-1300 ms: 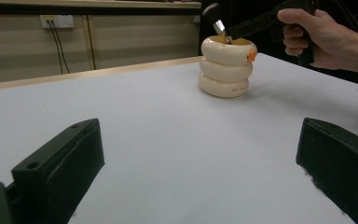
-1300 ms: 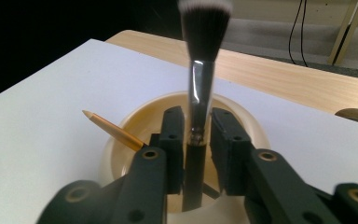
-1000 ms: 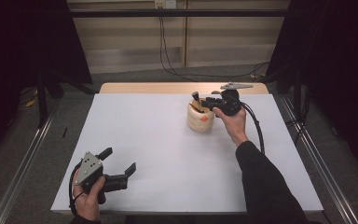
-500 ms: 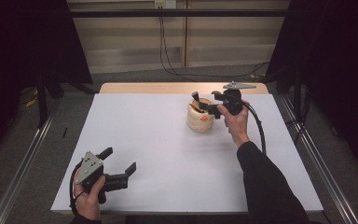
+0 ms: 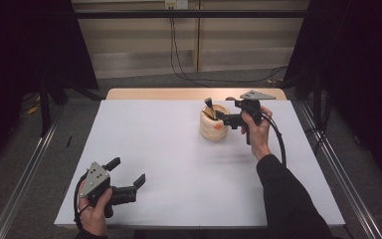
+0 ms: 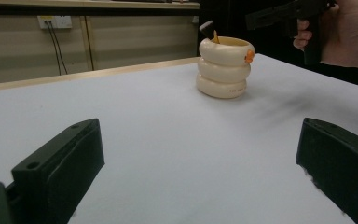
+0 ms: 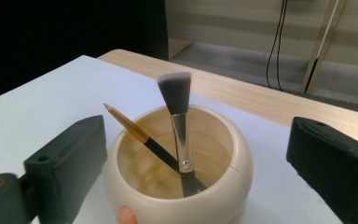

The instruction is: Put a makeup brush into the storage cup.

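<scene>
Now the right gripper has its fingers spread wide apart, having just been opening, and nothing is pressed between them. Just ahead of them, in the right gripper view, stands a makeup brush in a cream holder. The brush's long axis runs nearly upright: its grey bristle head points up above the rim, its dark handle goes down to the holder's floor. Beside it a thin pencil-like stick leans across the holder, its pale tip pointing up and away toward the left finger, its dark lower end crossing the brush handle at the bottom. The holder sits between the two fingers but apart from both, so far as can be seen; a small orange knob shows on its near wall. In the high view the same holder stands on the white tabletop, with the right hand just beside it.

Well away from all this, the left gripper rests low over the near edge of the tabletop, its fingers also wide apart with only bare surface between them.
</scene>
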### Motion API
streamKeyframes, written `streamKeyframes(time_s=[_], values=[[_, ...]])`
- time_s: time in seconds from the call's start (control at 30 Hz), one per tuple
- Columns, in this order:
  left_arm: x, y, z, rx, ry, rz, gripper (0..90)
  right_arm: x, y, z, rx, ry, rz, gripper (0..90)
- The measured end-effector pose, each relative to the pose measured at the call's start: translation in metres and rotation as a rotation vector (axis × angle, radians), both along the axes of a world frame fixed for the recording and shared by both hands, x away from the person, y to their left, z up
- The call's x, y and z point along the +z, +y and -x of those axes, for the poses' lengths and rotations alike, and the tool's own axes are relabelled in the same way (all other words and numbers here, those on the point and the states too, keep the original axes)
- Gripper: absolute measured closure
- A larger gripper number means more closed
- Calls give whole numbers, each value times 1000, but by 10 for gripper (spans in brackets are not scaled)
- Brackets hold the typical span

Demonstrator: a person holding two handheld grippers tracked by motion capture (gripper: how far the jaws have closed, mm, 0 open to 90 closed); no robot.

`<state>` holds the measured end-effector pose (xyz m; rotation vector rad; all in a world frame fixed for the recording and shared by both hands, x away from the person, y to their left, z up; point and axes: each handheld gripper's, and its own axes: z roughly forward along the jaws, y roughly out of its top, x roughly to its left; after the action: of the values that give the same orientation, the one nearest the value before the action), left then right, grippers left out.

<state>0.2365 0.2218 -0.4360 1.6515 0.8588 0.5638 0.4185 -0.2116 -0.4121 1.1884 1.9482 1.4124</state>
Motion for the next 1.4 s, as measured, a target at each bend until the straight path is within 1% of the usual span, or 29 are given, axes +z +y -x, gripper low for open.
streamKeyframes(time_s=[0.03, 0.17, 0.27, 0.3, 0.4, 0.5, 0.7, 0.77, 0.87, 0.93, 1.0, 1.1, 1.13, 1.17, 1.3, 1.33, 1.4], values=[[0, 1, 0, -7, -1, -3, 7, 0, -1, 3, -11, -18, 6, 37], [0, 0, 0, -2, -2, 5, 7, 0, -8, 9, -27, -45, 17, 28], [0, 0, 0, 0, -4, 2, 7, 2, -14, 15, -27, -46, 1, 19], [0, 0, 0, 3, -7, 1, 7, 2, -15, 17, -32, -65, 4, 20], [0, 0, 0, 8, -4, 0, 7, 3, -20, 25, -47, -78, 0, 19], [1, 0, 0, 4, -6, -1, 7, 3, -24, 32, -45, -83, -6, 15], [1, 0, 0, 10, -6, -4, 7, 1, -31, 46, -53, -83, 13, 9], [1, 0, 0, 5, -7, 0, 7, 0, -34, 50, -59, -85, 8, 8], [1, 0, 0, 5, -8, -5, 7, 0, -39, 58, -65, -87, 4, 6], [1, 0, 0, 8, -9, -4, 7, 1, -42, 63, -71, -93, 10, 6], [1, 1, 0, 10, -10, -3, 7, 1, -45, 68, -71, -98, 3, 7], [1, 0, 0, 10, -11, -1, 7, 3, -49, 76, -72, -97, 16, 6], [1, 0, 0, 11, -11, -2, 7, 3, -51, 79, -72, -99, 25, 6], [1, 0, 0, 10, -10, -2, 7, 3, -53, 82, -79, -111, 27, 6], [1, 0, 1, 11, -12, 0, 7, 2, -59, 90, -88, -119, 13, 6], [1, 0, 1, 13, -14, 1, 7, 1, -60, 92, -92, -120, 21, 6], [1, 1, 1, 18, -15, 4, 6, 0, -61, 96, -102, -126, 19, 8]])
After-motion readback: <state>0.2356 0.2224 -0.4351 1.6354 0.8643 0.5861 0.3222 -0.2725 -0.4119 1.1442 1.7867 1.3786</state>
